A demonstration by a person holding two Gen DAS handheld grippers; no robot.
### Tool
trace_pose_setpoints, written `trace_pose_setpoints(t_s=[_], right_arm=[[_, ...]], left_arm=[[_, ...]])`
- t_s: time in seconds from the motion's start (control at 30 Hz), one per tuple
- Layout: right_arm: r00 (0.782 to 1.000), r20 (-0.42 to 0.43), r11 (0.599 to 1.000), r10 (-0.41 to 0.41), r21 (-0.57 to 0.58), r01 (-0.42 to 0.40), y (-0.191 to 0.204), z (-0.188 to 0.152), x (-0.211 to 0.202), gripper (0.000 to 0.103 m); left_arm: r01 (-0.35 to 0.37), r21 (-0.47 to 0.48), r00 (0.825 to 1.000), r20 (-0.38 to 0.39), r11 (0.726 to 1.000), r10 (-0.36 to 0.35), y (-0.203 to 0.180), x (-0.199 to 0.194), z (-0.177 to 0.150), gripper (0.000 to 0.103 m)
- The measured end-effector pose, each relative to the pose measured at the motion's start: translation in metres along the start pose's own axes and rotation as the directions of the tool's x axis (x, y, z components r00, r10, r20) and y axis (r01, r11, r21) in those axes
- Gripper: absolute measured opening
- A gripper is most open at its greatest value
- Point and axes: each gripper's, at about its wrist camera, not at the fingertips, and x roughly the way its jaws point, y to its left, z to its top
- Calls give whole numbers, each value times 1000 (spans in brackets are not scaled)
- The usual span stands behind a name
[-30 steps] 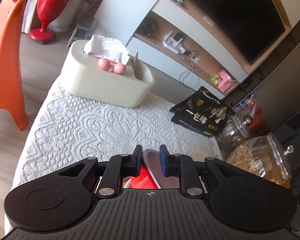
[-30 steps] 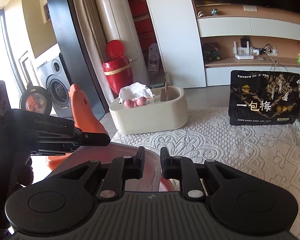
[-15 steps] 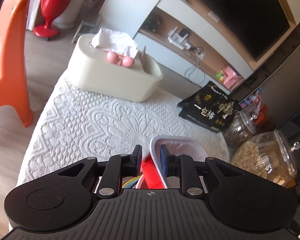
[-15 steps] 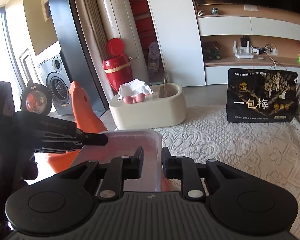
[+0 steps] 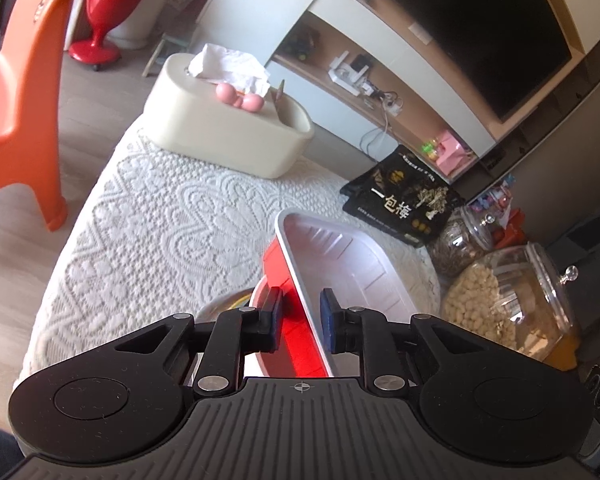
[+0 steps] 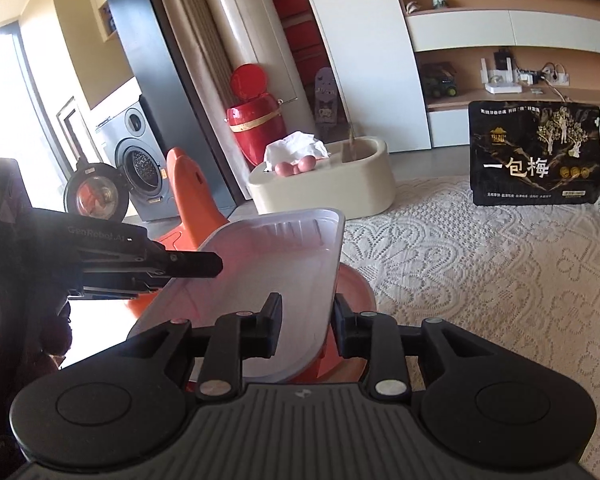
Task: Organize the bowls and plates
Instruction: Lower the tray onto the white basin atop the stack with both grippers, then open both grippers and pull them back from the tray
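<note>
A rectangular tray (image 5: 340, 256), red outside and white inside, lies tilted on a red bowl (image 6: 356, 292) at the near edge of the lace-covered table (image 5: 160, 232). My left gripper (image 5: 300, 316) is shut on the tray's left wall, which fills the gap between its pads. In the right wrist view the left gripper (image 6: 218, 266) reaches in from the left onto that same rim of the tray (image 6: 268, 248). My right gripper (image 6: 306, 320) straddles the tray's right wall. Its jaws are opening, and the left pad stands off the wall. A metal bowl rim (image 5: 220, 306) peeks out beside the red bowl (image 5: 258, 294).
A cream tissue box (image 5: 220, 132) stands at the far end of the table. A black snack bag (image 5: 400, 204) and two glass jars (image 5: 508, 304) crowd the right side. An orange chair (image 5: 20, 100) stands off the table's left edge.
Much more of the tray now shows ahead of both grippers, which have drawn back a little from the tissue box. The right jaws have widened around the tray's wall.
</note>
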Motion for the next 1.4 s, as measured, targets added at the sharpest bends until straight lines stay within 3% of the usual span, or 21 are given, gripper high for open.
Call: trace_pose_setpoints(t_s=[0.13,0.67,0.93,1.2,1.4], right_arm=[[1000,-5,1000,27,-2,-27,5,-4,-6,27],[999,-34,1000,0,3,0,5,-17,-3,27],[999,4,999,-32,-2,32,5,-19,-14,28],[996,71,998,-59,41,57,-6,-21,-41,41],[993,102,997,-63,40,60,-2,-27,-59,47]], left_arm=[[-5,-16,1000,7,1000,5,4,-6,-6,22],[-19,21,1000,9,1000,18,-3,-5,-11,22],[-46,22,998,37,999,46,-9,-11,-12,22],[-88,25,990,112,996,84,-14,-42,-25,22],[-128,77,982,147,989,115,-26,-58,-46,22]])
